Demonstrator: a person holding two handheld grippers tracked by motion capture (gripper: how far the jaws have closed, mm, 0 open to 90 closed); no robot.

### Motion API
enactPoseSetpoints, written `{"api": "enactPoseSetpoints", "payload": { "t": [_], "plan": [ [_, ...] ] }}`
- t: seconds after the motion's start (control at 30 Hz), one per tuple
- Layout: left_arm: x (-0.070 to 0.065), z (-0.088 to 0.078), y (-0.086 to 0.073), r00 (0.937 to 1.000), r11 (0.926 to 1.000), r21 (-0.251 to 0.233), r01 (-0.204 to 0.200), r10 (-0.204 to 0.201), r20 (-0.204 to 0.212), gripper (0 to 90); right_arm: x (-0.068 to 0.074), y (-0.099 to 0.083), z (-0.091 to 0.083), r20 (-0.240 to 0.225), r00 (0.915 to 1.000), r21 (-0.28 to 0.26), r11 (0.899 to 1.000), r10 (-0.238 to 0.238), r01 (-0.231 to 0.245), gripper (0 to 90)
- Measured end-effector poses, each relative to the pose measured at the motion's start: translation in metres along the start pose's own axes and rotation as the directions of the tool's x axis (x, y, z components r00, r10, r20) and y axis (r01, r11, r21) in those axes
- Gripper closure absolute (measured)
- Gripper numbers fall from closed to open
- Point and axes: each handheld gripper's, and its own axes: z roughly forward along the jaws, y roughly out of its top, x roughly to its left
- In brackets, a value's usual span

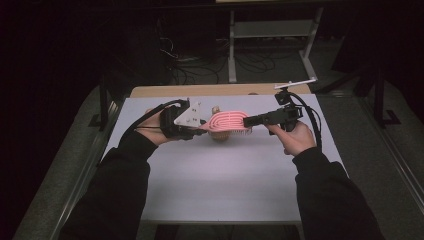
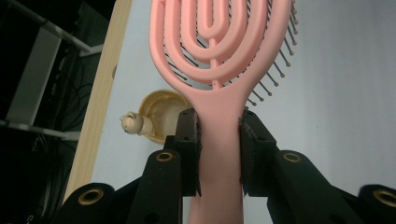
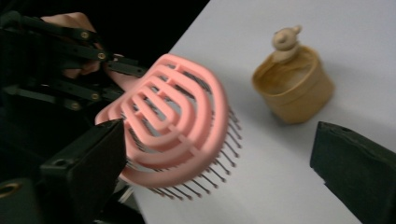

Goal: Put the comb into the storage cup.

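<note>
Left gripper (image 1: pixel 200 131) held level above the table (image 1: pixel 220 185), jaws clamped on the pink brush (image 2: pixel 219 60) handle, right gripper (image 1: pixel 250 121) reaching in from the opposite side, jaws wide at the brush head, tan cup (image 3: pixel 293 84) just behind.

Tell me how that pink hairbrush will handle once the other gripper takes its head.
The pink hairbrush likely stays stiff: held by its handle alone in the left gripper, it juts out without sagging. Its open, slotted head suggests little weight. The thin bristles may flex or snag under jaws.
</note>
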Motion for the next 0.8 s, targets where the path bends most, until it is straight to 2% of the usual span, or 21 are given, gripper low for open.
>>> {"api": "enactPoseSetpoints", "payload": {
  "t": [0.17, 0.3, 0.63, 0.8],
  "plan": [
    [-0.0001, 0.0020, 0.0032, 1.0000, 1.0000, -0.005, -0.006, 0.006, -0.007, 72.4, 0.0010, 0.0019, 0.0040, -0.089, 0.9945, 0.017, 0.998, 0.055, -0.053, 13.5],
    [0.0000, 0.0034, 0.0047, 0.9999, 0.9999, -0.002, -0.010, 0.010, -0.009, 72.3, 0.0018, 0.0022, 0.0069, -0.101, 0.9905, 0.028, 0.995, 0.093, -0.091, 20.3],
    [0.0008, 0.0025, 0.0045, 0.9998, 1.0000, -0.007, -0.003, 0.003, -0.021, 72.3, 0.0037, 0.0035, 0.0071, -0.119, 0.9866, 0.019, 0.994, 0.112, -0.110, 27.5],
    [0.0017, 0.0028, 0.0029, 0.9997, 0.9999, -0.011, 0.006, -0.006, -0.022, 72.3, 0.0071, 0.0068, 0.0056, -0.108, 0.9877, 0.028, 0.993, 0.113, -0.111, 29.4]
  ]
}}
